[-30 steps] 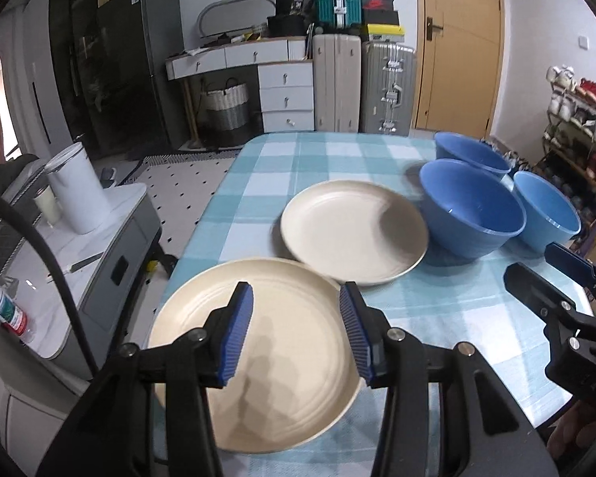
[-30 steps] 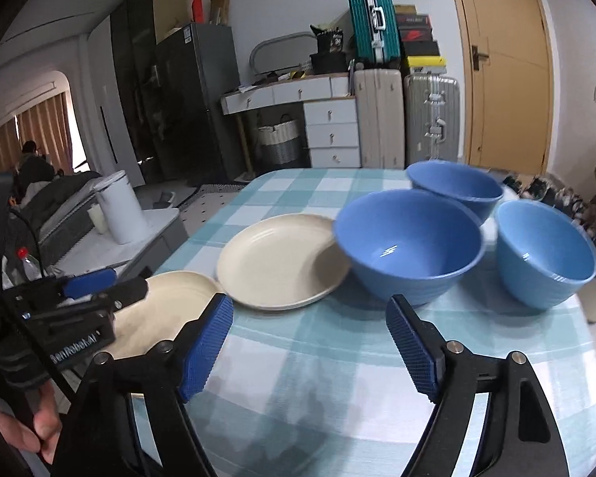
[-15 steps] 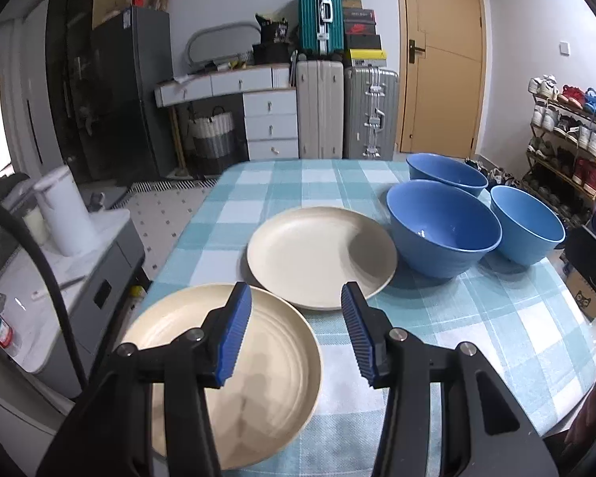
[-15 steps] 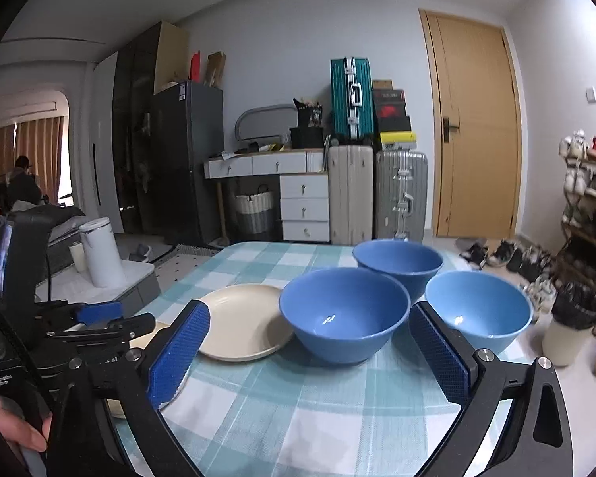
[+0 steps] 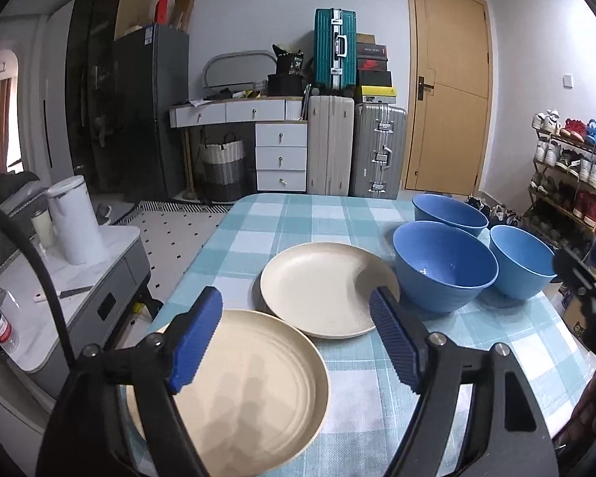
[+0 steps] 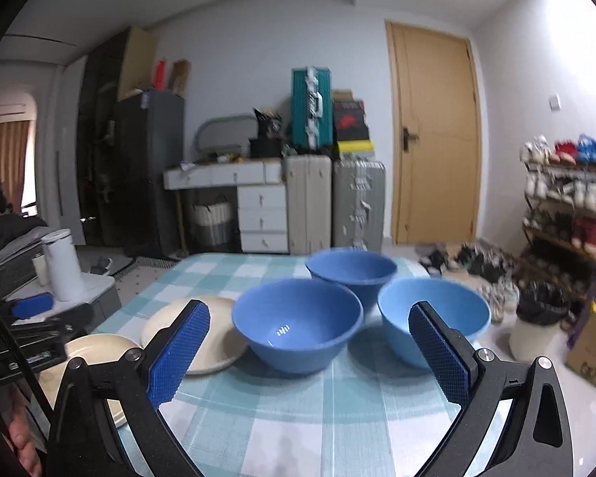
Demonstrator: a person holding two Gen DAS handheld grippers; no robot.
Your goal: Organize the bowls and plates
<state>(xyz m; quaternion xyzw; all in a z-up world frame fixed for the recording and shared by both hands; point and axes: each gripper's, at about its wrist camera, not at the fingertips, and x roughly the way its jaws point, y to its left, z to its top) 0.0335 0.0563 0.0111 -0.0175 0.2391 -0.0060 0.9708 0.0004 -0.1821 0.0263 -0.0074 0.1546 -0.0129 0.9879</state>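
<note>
Two cream plates (image 5: 234, 389) (image 5: 326, 288) lay side by side on the checked tabletop (image 5: 298, 218), with three blue bowls (image 5: 443, 264) (image 5: 449, 212) (image 5: 522, 260) bunched to their right. They looked stiff, smooth and light, maybe slippery, so the thin rims seemed the best place to grab. The plates were flat and round, the bowls deep. The left gripper (image 5: 296, 338) hung over the near plate, fingers wide and empty. The right gripper (image 6: 308, 355) faced the bowls, wide and empty too.

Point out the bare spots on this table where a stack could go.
Bare cloth lies at the far end, behind the far plate and left of the back bowl. More lies near, right of the near plate. The three bowls crowd the right side.
</note>
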